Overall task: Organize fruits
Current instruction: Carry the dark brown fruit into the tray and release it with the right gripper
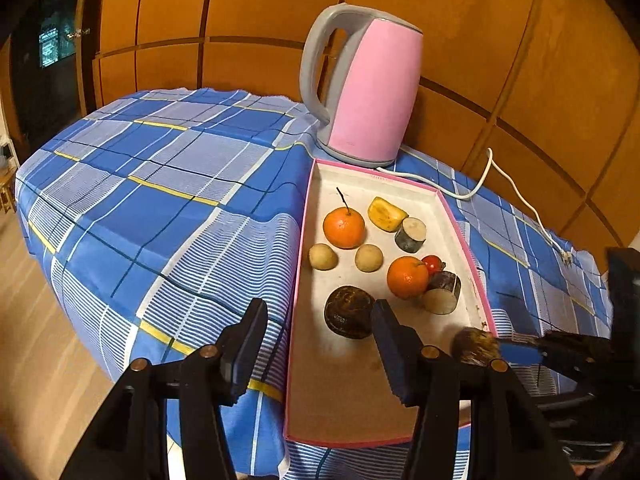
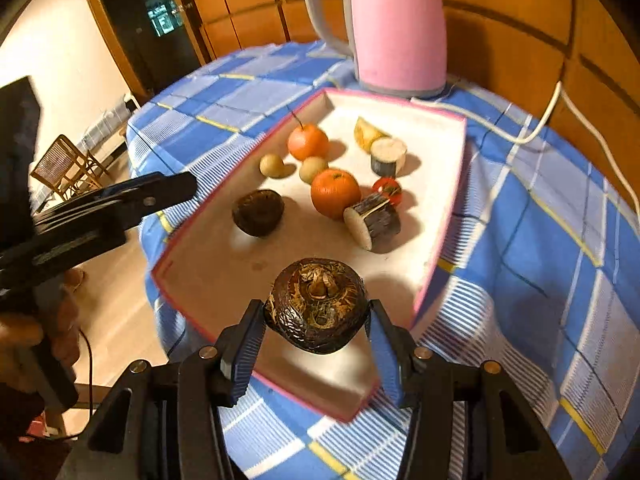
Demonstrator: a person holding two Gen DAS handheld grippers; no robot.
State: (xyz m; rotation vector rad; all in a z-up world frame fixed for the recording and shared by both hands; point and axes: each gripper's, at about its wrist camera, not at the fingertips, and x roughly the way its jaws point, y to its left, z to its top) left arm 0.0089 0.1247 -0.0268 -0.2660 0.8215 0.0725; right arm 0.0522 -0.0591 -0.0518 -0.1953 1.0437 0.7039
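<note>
Wood-panelled wall behind; blue checked tablecloth (image 1: 168,184) over table. Pink kettle (image 1: 368,88) upright just beyond far end of pink-rimmed tray (image 1: 298,280). Inside tray: two oranges (image 1: 344,227), two sugarcane stubs, two small tan fruits, banana piece, dark round fruit (image 1: 349,312) near tray's left wall. Right gripper (image 2: 316,326) clamped on dark water chestnut (image 2: 318,306), tuft upward, above tray's near end. Left gripper (image 1: 320,320) spread wide, empty, over tray's near left rim.
</note>
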